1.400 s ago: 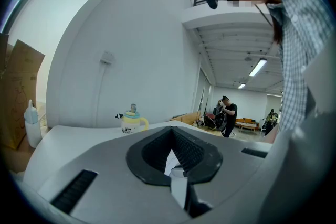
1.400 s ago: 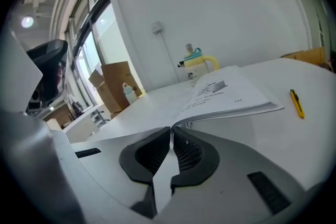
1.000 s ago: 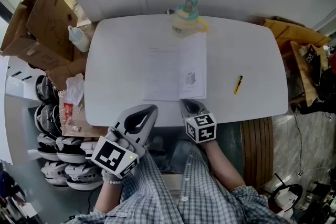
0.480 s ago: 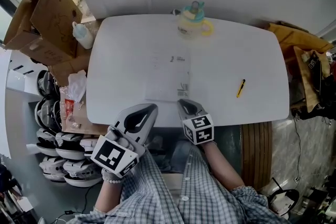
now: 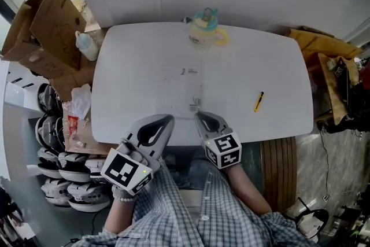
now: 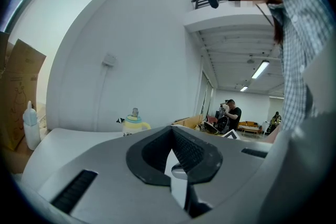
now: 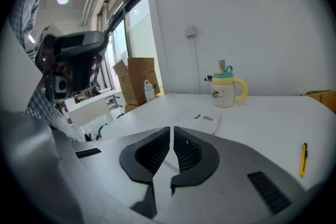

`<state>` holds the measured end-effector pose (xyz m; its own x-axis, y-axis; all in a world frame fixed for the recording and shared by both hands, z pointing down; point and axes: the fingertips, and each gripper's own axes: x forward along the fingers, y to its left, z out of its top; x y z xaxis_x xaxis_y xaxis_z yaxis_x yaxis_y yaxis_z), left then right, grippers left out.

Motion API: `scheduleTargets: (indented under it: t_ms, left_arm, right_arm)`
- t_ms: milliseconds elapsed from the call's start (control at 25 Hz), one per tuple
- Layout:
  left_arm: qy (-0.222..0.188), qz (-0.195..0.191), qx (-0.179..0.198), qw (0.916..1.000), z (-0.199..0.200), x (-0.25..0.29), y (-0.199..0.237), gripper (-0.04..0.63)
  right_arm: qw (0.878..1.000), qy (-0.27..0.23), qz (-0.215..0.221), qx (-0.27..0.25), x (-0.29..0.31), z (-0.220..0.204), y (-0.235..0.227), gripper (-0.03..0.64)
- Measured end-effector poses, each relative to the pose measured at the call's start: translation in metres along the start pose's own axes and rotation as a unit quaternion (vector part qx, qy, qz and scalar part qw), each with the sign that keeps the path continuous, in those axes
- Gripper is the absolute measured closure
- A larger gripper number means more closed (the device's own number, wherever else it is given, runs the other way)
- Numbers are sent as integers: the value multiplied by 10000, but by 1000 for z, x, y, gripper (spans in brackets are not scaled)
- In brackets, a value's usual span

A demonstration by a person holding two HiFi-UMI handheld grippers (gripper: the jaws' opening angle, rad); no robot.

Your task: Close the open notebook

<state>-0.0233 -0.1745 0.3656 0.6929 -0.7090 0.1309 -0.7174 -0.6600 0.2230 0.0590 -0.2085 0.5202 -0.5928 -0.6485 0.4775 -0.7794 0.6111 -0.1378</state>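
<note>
1. Two grippers, left gripper [image 5: 167, 120] and right gripper [image 5: 198, 114], both pinched shut with nothing in them.
2. Notebook [image 5: 181, 89] lies closed and flat on the table [image 5: 272, 55], just ahead of the right gripper's tips.
3. Mug [image 5: 203, 29] sits well beyond it.

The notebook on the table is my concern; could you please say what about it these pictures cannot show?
- Cover print on the notebook: too small to read in head view.
- Its near edge: hidden behind the right gripper in right gripper view.
- Left gripper view: the left gripper blocks it.
</note>
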Motion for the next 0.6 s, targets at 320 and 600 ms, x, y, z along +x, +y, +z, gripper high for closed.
scheduleTargets:
  t_ms: [320, 600]
  left_arm:
    - [-146, -5, 98, 9998, 17, 25, -1, 589]
    - [-239, 19, 170, 9996, 27, 40, -7, 589]
  right_arm:
    - [9950, -950, -106, -276, -38, 76, -14, 583]
    - [9896, -1404, -248, -193, -67, 116, -34, 583]
